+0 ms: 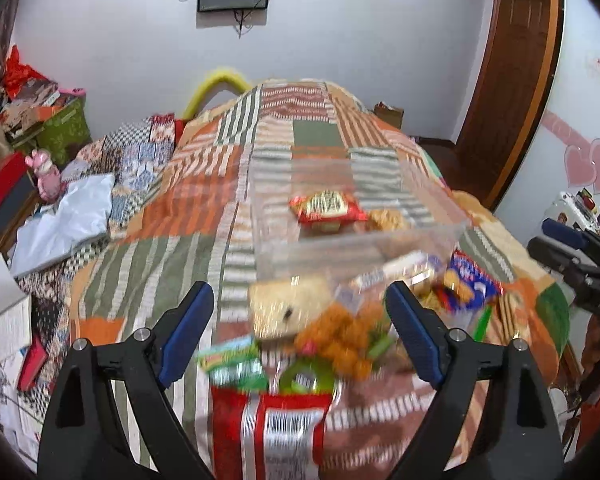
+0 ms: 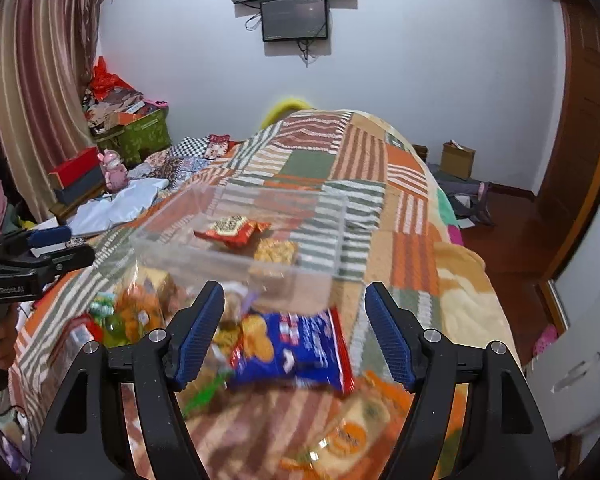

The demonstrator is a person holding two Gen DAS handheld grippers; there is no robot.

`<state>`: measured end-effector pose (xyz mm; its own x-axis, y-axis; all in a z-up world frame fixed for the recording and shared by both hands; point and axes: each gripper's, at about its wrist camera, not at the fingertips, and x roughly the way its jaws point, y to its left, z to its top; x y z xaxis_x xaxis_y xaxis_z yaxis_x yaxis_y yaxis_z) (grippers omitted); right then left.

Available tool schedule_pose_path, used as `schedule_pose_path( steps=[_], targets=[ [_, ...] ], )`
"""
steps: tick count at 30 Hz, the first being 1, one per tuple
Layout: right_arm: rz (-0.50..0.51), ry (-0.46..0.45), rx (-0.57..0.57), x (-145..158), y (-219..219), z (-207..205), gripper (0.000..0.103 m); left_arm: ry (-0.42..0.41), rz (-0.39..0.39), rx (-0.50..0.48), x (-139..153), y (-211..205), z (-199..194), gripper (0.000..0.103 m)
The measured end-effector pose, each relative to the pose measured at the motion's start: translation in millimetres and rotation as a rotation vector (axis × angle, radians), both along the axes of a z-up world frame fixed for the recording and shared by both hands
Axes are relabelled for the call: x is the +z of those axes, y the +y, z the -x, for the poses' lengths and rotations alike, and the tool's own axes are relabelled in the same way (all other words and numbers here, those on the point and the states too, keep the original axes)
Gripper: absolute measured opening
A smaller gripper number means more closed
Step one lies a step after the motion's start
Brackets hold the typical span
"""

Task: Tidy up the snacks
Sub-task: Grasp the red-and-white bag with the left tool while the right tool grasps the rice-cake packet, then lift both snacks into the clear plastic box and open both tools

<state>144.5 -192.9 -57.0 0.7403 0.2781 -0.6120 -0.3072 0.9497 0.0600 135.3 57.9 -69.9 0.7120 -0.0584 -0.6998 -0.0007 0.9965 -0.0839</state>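
A clear plastic bin [image 1: 356, 246] [image 2: 180, 248] sits on the patchwork bed and holds a red snack packet [image 1: 326, 206] [image 2: 230, 230] and a tan cracker pack [image 1: 386, 220] [image 2: 274, 250]. A pile of snacks lies in front of it. My left gripper [image 1: 300, 334] is open above an orange snack bag [image 1: 340, 340] and a red packet [image 1: 272, 424]. My right gripper [image 2: 294, 332] is open above a blue biscuit packet [image 2: 296, 350] [image 1: 466, 280]. Each gripper shows at the edge of the other's view: the right one [image 1: 564, 248], the left one [image 2: 56, 246].
A patchwork quilt [image 1: 180, 208] [image 2: 412, 248] covers the bed. White cloth [image 1: 66, 220], papers and boxes lie at the left. A green storage box [image 2: 144, 134] stands by the curtain. A wooden door [image 1: 508, 80] is at the right.
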Motion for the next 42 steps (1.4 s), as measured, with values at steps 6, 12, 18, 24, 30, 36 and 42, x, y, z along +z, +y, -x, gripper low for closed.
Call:
schedule_pose_path(
  steps=[6, 12, 18, 24, 30, 36, 42],
  targets=[
    [0.003, 0.041, -0.04, -20, -14, 15, 0.07, 0.056, 0.012, 0.018, -27, 9, 25, 0.088],
    [0.001, 0.121, -0.098, -51, -30, 17, 0.07, 0.115, 0.041, 0.029, -52, 13, 41, 0.088],
    [0.0, 0.176, -0.134, -74, -39, 17, 0.07, 0.16, 0.053, 0.015, -72, 9, 50, 0.088],
    [-0.035, 0.221, -0.146, -88, -45, 20, 0.07, 0.154, -0.034, -0.006, -79, -1, 58, 0.088],
    [-0.068, 0.236, -0.138, -93, -48, 24, 0.054, 0.181, -0.024, 0.016, -88, 10, 59, 0.086],
    [-0.08, 0.224, -0.149, -92, -51, 24, 0.033, 0.175, -0.002, 0.017, -93, 12, 61, 0.072],
    [-0.079, 0.196, -0.157, -84, -53, 27, 0.032, 0.14, 0.001, 0.03, -84, 15, 63, 0.066]
  ],
)
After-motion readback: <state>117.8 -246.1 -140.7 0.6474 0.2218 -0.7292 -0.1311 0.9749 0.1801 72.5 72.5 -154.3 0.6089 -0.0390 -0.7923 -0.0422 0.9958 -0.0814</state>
